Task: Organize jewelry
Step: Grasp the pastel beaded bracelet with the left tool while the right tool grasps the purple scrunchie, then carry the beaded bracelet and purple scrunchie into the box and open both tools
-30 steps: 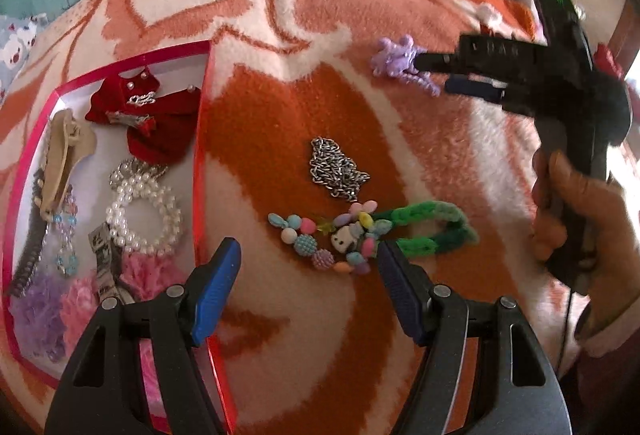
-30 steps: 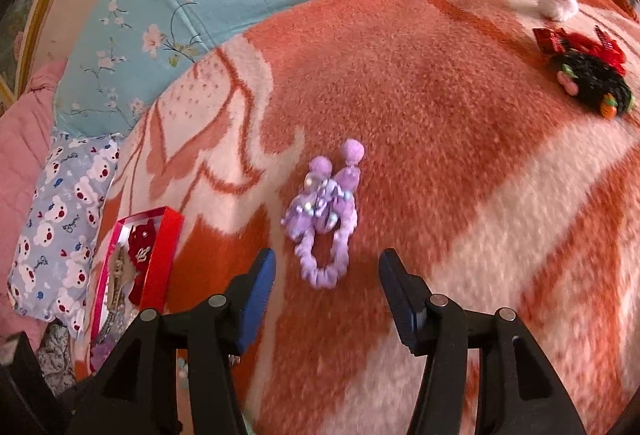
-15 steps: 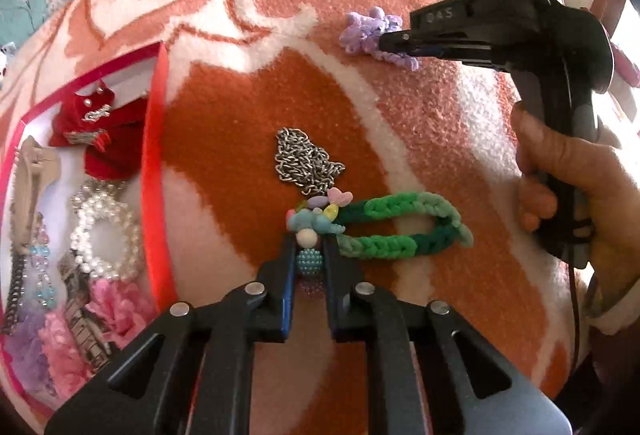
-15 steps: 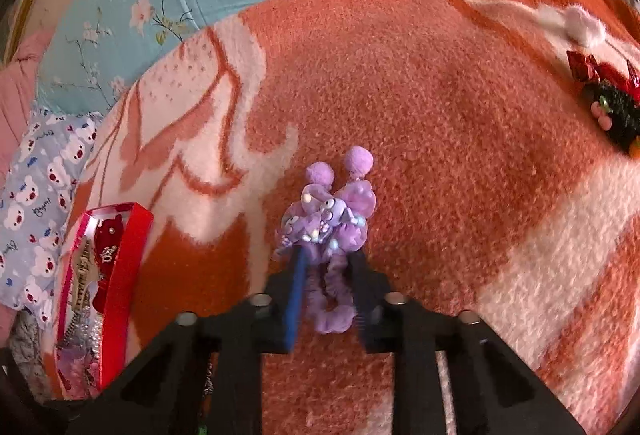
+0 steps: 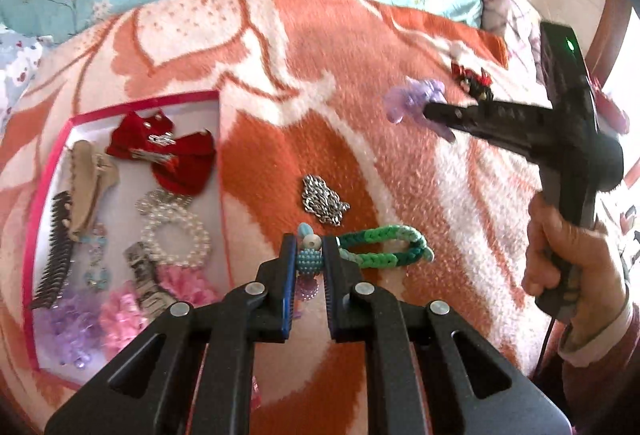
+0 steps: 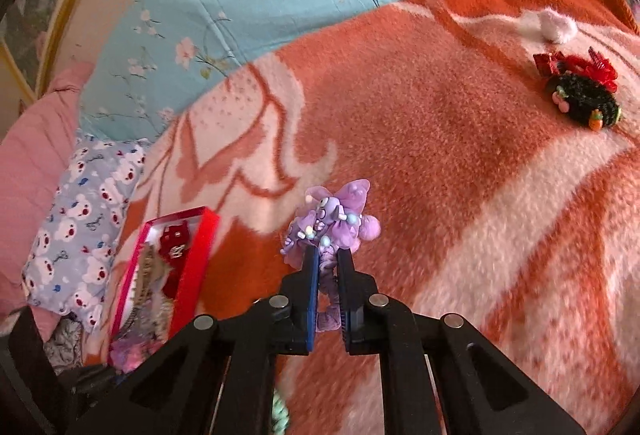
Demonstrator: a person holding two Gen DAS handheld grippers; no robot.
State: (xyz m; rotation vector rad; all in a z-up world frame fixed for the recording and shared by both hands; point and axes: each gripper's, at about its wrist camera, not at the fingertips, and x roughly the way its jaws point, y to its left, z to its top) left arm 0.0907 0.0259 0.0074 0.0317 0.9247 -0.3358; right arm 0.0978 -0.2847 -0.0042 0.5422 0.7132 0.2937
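Left wrist view: the left gripper [image 5: 309, 262] was clamped on a beaded bracelet [image 5: 309, 260], pinched at one large blue bead so the pastel string could hang free for carrying. The red-rimmed tray [image 5: 60, 151], at ten o'clock of the grip, already held pearls, bows and clips, and was judged the destination. A green braided band [image 5: 386, 245] at three o'clock and a steel chain [image 5: 324, 198] at twelve o'clock lay loose on the orange blanket [image 5: 400, 47].

Right wrist view: the right gripper [image 6: 328, 267] was closed on a purple hair tie [image 6: 332, 223], pinched by its loop with the ornament forward. Both tools pointed downward; the right hand [image 5: 568, 259] gripped its handle at three o'clock.
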